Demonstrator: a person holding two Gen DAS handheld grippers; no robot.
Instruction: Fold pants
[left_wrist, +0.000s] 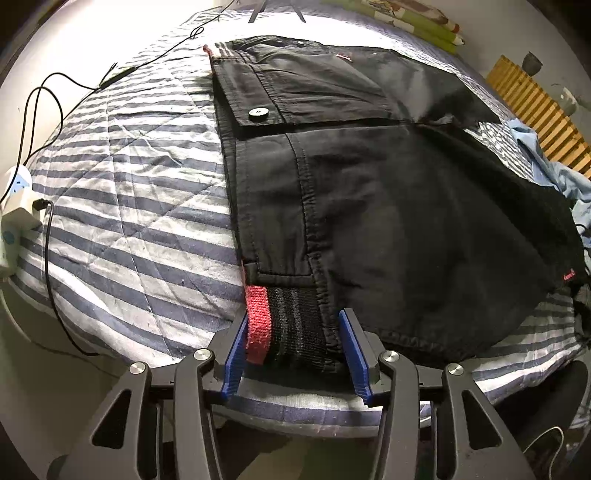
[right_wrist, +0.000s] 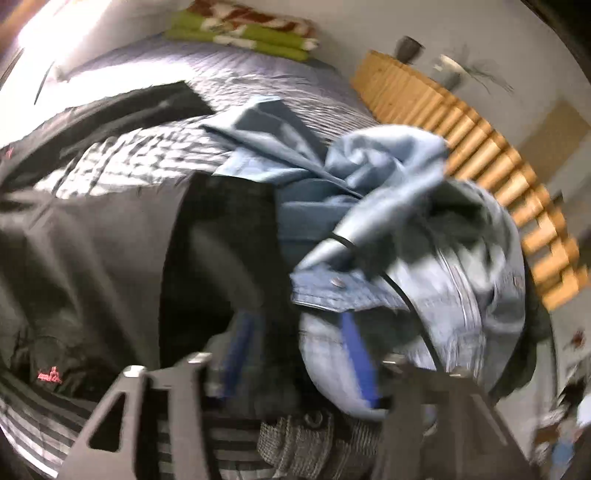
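Black pants (left_wrist: 388, 206) lie flat on a blue-and-white striped quilt (left_wrist: 129, 206), with a buttoned pocket flap at the far end. At the near edge lies their knitted black band with a red stripe (left_wrist: 284, 325). My left gripper (left_wrist: 293, 317) is open, one blue finger on each side of that band. In the blurred right wrist view the pants (right_wrist: 92, 240) spread to the left. My right gripper (right_wrist: 295, 347) is open over dark cloth, beside a heap of light-blue denim (right_wrist: 424, 221).
A white power strip (left_wrist: 14, 199) with black cables hangs off the bed's left side. Folded green bedding (left_wrist: 406, 18) lies at the far end. A slatted wooden frame (left_wrist: 535, 110) runs along the right. A black cable (right_wrist: 406, 295) crosses the denim heap.
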